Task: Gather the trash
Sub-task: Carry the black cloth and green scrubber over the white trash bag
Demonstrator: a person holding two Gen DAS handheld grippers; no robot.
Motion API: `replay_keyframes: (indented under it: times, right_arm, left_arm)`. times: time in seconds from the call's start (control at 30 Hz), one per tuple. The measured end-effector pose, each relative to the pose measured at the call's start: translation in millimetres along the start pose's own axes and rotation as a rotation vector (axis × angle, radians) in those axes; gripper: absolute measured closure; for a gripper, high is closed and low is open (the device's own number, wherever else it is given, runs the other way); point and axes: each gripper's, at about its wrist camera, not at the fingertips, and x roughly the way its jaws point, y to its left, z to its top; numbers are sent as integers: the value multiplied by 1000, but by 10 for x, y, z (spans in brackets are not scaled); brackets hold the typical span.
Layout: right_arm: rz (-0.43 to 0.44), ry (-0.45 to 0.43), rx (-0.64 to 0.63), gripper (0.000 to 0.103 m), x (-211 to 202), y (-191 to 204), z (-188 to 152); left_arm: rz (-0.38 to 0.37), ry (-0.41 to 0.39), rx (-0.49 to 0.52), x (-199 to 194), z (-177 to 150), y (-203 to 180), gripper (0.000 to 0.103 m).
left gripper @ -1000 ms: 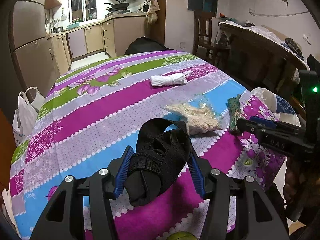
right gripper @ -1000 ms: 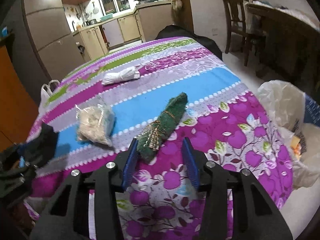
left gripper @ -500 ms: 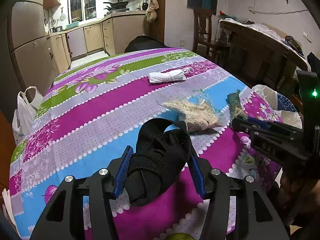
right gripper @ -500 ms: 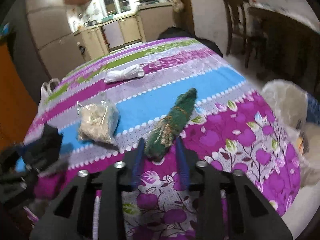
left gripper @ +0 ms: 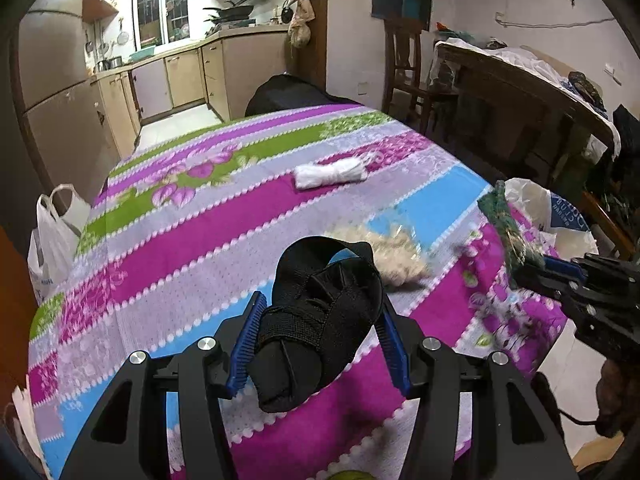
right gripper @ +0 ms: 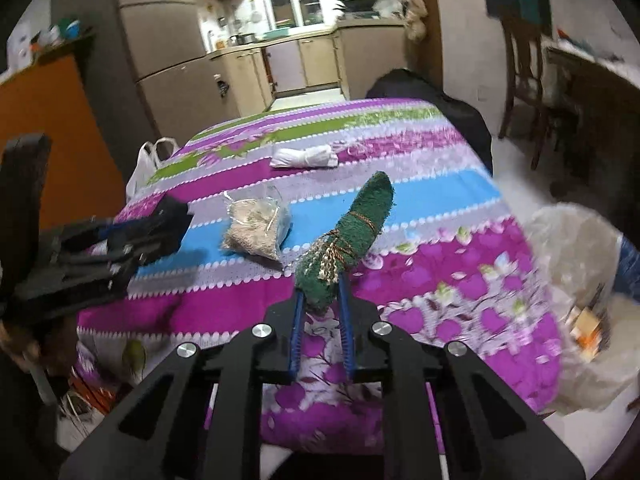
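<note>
My left gripper point(left gripper: 322, 306) is shut on a black strapped fabric bundle point(left gripper: 320, 320), held above the striped floral tablecloth point(left gripper: 192, 248). My right gripper point(right gripper: 321, 292) has its jaws closing tight on the near end of a green cloth roll point(right gripper: 352, 232) tied with gold cord; its pads press on it. The roll is lifted clear of the table, with its far end tilted up. In the left wrist view the green roll point(left gripper: 500, 224) sticks up from the right gripper point(left gripper: 560, 270). On the cloth lie a clear bag of beige stuff point(right gripper: 256, 228) and a white rolled cloth point(right gripper: 304, 157).
A bin lined with a pale plastic bag point(right gripper: 572, 248) stands off the table's right edge. A white carrier bag point(left gripper: 52, 232) hangs at the left side. Wooden chairs point(left gripper: 404, 64) and a cluttered dark table point(left gripper: 520, 92) are at the far right, kitchen cabinets behind.
The right gripper's jaws closed on the green roll and raised it off the tablecloth, rolling somewhat. The left gripper kept still with the black bundle.
</note>
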Motion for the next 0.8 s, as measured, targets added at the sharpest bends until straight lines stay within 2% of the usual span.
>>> replay_keyframes:
  times: [0.3, 0.57, 0.73, 0.8]
  right_arm:
    - [6, -50, -7, 89, -553, -376, 303]
    - [-109, -59, 29, 89, -1020, -1070, 483]
    - [-188, -47, 74, 89, -1251, -1538, 507]
    - [-218, -30, 84, 89, -1322, -1710, 503]
  left_arm:
    - [-23, -39, 61, -78, 559, -458, 47]
    - [-77, -76, 178, 5, 1065, -1295, 47]
    - [-165, -83, 263, 93, 1299, -1907, 48]
    - [-226, -87, 294, 120, 1379, -2107, 48]
